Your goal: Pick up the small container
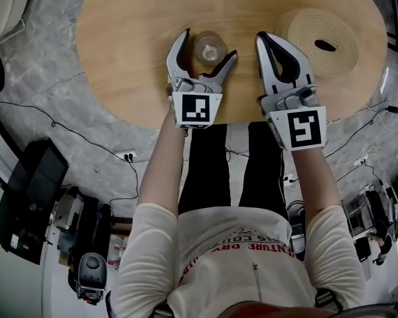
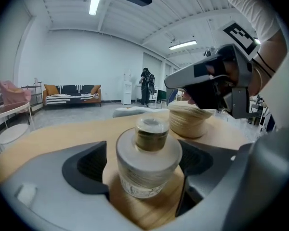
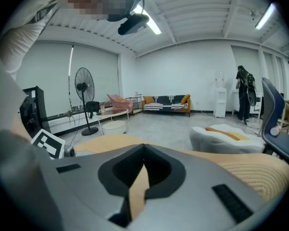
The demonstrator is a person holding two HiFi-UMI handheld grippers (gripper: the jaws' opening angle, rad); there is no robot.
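Small container point(image 2: 148, 161), a squat pale jar with a clear round cap, stands upright on the worktop point(image 1: 129, 58), inward from the near edge and roughly mid-width. It sits between the jaws of the left hand-held gripper point(image 1: 208, 45), which are spread wide. A sliver of wood shows between the jar and the left pad; contact at the right pad cannot be judged. The jar's base rests on the wood, not lifted. Right hand-held gripper point(image 1: 268, 41) is just beside it to the right, jaws drawn almost together with only a thin slit of worktop between them, holding nothing. Further right and a little farther back lies a coiled woven piece point(image 1: 320, 40), apart from both grippers. Bare wood lies open to the left of the jar and beyond it toward the far edge. The worktop is an oval of light wood, and its near rim runs just under the marker cubes. Grey mottled floor point(image 1: 46, 91) around it, cables trailing, dark equipment cases point(image 1: 26, 197) at lower left. White open room: sofa point(image 2: 71, 94) along the back wall, standing fan point(image 3: 83, 86), a person point(image 2: 146, 83) at the far end.
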